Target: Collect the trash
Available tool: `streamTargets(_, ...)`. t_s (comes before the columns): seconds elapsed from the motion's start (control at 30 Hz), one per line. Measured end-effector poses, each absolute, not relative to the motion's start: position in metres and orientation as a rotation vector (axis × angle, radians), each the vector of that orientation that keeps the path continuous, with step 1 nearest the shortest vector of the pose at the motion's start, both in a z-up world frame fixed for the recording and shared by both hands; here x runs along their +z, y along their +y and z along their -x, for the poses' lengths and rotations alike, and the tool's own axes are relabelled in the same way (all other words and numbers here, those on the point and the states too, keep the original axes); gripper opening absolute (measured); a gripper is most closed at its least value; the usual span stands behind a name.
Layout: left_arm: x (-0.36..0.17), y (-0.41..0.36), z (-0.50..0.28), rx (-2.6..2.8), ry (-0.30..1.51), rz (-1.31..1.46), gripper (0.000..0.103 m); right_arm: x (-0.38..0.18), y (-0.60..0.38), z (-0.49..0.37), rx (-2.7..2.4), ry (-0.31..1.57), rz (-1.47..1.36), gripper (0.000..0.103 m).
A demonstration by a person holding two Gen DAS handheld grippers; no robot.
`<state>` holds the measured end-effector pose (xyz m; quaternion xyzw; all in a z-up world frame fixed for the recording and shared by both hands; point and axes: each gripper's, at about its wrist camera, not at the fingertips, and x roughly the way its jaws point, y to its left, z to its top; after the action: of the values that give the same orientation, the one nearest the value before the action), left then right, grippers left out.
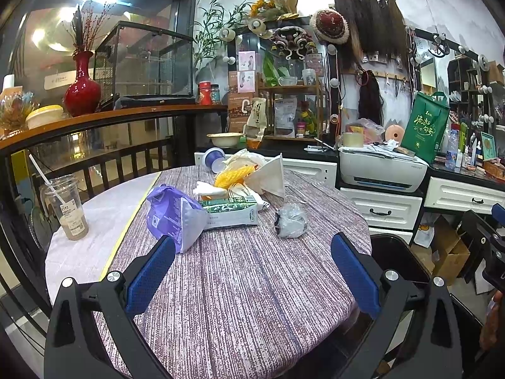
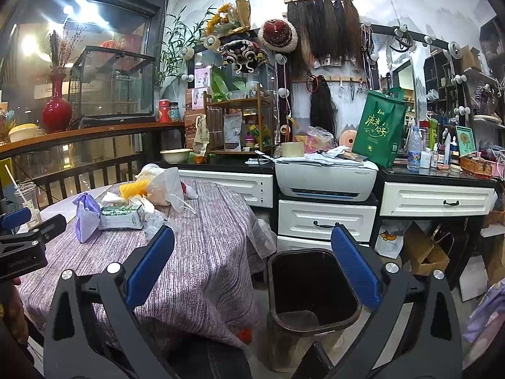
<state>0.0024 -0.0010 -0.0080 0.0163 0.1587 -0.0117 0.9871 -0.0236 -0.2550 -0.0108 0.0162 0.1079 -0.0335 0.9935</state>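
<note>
A round counter [image 1: 252, 284] draped in a striped purple cloth holds a scatter of trash, as a person's two handheld grippers hover at its near edge. The left gripper [image 1: 252, 271] hangs above the cloth with its blue-padded fingers [image 1: 151, 274] spread wide and nothing between them. At its 11 o'clock lies a crumpled purple bag [image 1: 173, 214], touching a green and white carton [image 1: 230, 211] lying on its side. At 12 o'clock, just right of the carton, sits a wad of clear plastic [image 1: 292, 221]. Farther back at 12 o'clock is a heap of white paper and yellow wrapping [image 1: 249, 173], with a tipped blue and white cup [image 1: 214, 159] behind it at the far edge. At 10 o'clock, well apart from the pile, a plastic cup [image 1: 64, 208] with a straw stands upright, part full of a brown drink. The right gripper [image 2: 252, 271] hangs off the counter's right side, its fingers likewise wide apart and holding nothing, directly above a dark bin [image 2: 312, 287] that stands on the floor just beside the hanging cloth, open at the top. From there the trash pile lies at 10 o'clock. A white printer [image 2: 325, 180] sits on white drawers [image 2: 328, 218] behind the bin at 12 o'clock.
</note>
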Motion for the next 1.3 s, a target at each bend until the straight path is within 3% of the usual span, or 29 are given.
streamTargets(1.3,-0.0116,-0.0003,-0.0046,-0.025,0.329,-0.032,0.098,-0.0144,-0.2589,0.0234,-0.067,0.222,-0.034,0.098)
